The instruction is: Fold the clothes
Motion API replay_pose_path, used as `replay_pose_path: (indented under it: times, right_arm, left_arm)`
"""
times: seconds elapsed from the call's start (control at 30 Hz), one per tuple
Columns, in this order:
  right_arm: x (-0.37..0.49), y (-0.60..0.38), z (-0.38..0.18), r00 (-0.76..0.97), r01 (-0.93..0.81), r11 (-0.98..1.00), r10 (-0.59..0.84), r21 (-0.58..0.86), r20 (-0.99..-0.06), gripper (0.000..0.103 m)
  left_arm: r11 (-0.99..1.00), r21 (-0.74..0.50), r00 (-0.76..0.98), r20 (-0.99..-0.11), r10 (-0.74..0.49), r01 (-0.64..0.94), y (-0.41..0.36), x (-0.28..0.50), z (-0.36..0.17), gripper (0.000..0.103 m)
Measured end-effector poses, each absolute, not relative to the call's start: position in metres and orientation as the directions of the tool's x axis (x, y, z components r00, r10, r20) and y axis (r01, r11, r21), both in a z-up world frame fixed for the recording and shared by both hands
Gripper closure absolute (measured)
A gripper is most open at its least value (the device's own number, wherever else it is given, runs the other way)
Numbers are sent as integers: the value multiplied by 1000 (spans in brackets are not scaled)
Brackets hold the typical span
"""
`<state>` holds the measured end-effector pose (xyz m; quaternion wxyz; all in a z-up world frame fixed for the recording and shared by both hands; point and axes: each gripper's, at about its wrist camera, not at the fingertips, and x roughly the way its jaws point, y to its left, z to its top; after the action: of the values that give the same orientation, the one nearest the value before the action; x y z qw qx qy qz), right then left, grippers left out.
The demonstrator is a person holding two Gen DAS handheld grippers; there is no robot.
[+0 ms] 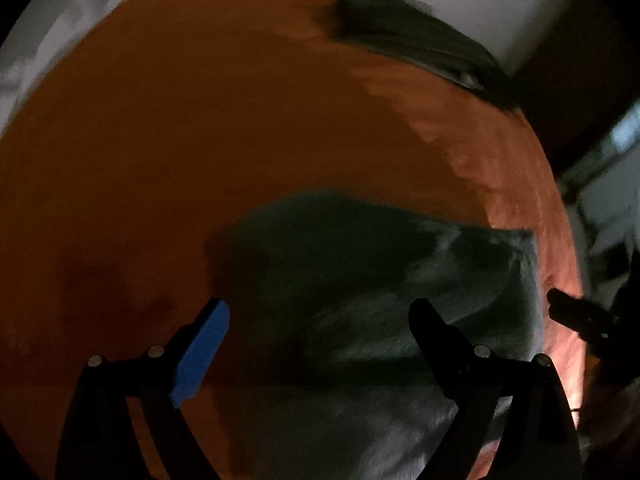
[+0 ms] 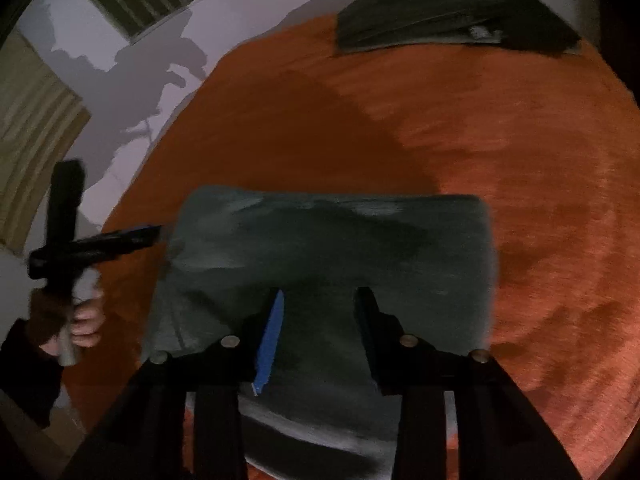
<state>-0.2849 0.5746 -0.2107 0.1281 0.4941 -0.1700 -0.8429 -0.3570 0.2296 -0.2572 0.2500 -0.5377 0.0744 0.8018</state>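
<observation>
Two garments lie on the orange surface [image 2: 500,128]. The dark green folded garment [image 2: 328,256] sits at six o'clock, directly under the right gripper [image 2: 320,300]. A second dark folded garment [image 2: 452,20] lies at twelve o'clock by the far edge, well apart from the first. The right gripper's jaws stand partly apart above the green cloth; whether its pads touch the fabric cannot be told through the blur, and nothing is seen lifted. The left gripper [image 1: 320,312] has its jaws spread wide and grips nothing, with the garment's edge below it. In the right wrist view, a hand [image 2: 86,322] holds that gripper at nine o'clock, beside the garment.
</observation>
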Motion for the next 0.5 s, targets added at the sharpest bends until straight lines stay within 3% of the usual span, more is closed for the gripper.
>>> replay_pose_path:
  times: [0.13, 0.27, 0.3, 0.37, 0.5]
  right_arm:
    - [-297, 560, -223, -444, 112, -934, -352, 339, -824, 65]
    - [-314, 611, -230, -491, -32, -999, -3, 22, -871, 65]
    - [-315, 620, -230, -491, -54, -998, -11, 43, -871, 65]
    - [-316, 641, -216, -534, -67, -973, -151, 220, -832, 65]
    - [-323, 607, -211, -536, 59, -903, -387, 425, -750, 65]
  left_arm:
    - [-873, -13, -363, -906, 216, -487, 240, -377, -285, 11]
    - [-930, -33, -363, -915, 176, -366, 215, -417, -291, 10]
    - [-942, -43, -364, -916, 170, -332, 208, -420, -286, 10]
    - [-957, -61, -372, -913, 168, -284, 199, -419, -274, 11]
    - [-875, -171, -333, -878, 344, -452, 239, -378, -262, 11]
